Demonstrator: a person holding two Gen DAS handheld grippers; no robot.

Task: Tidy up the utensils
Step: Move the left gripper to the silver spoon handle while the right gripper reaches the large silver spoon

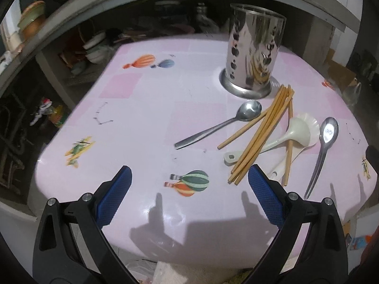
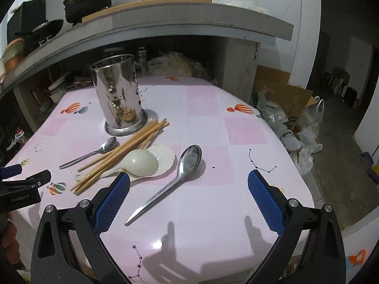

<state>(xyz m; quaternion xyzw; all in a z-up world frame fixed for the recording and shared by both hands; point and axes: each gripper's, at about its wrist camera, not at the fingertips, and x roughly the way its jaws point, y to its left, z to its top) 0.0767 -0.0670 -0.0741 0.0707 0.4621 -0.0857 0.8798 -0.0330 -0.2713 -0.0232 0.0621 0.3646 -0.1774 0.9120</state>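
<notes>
A perforated steel utensil holder stands upright on the pink table. In front of it lie a small steel spoon, several bamboo chopsticks, white plastic spoons and a large steel spoon. My left gripper is open and empty, left of the chopstick ends. My right gripper is open and empty above the large spoon's handle. The left gripper also shows in the right wrist view.
A grey shelf with pots and bottles overhangs the table's far side. Bowls and clutter sit in the alcove behind. Cardboard and plastic bags lie on the floor to the right. The table edge is close below both grippers.
</notes>
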